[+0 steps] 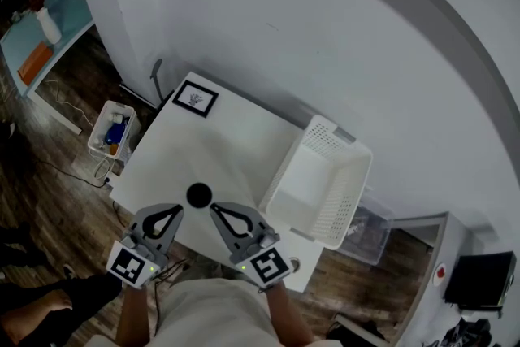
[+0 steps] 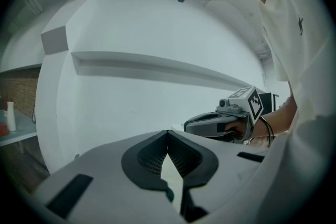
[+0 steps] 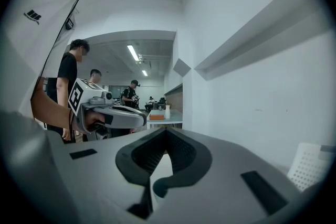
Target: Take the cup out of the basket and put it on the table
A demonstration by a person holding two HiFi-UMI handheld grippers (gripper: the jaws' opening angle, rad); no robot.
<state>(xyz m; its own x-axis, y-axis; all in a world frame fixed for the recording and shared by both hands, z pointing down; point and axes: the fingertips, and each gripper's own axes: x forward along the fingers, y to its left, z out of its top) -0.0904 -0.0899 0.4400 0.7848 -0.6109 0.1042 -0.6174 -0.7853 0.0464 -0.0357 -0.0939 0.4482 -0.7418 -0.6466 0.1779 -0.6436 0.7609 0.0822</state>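
Note:
In the head view a small black cup (image 1: 198, 194) stands on the white table (image 1: 211, 146), outside the white perforated basket (image 1: 355, 175) at the table's right, whose inside looks empty. My left gripper (image 1: 173, 210) and right gripper (image 1: 215, 209) are held side by side over the front edge, the cup just beyond and between their tips. Both have their jaws together and nothing in them. Each gripper view tilts up at the wall: the left gripper (image 2: 168, 132) sees the right one (image 2: 223, 123), and the right gripper (image 3: 166, 130) sees the left one (image 3: 110, 115). The cup is hidden in both.
A black-framed picture (image 1: 195, 99) lies at the table's far corner against the white wall. A white bin (image 1: 112, 129) with small items stands on the wooden floor at left. A basket corner (image 3: 310, 165) shows low right in the right gripper view, with people (image 3: 68, 86) behind.

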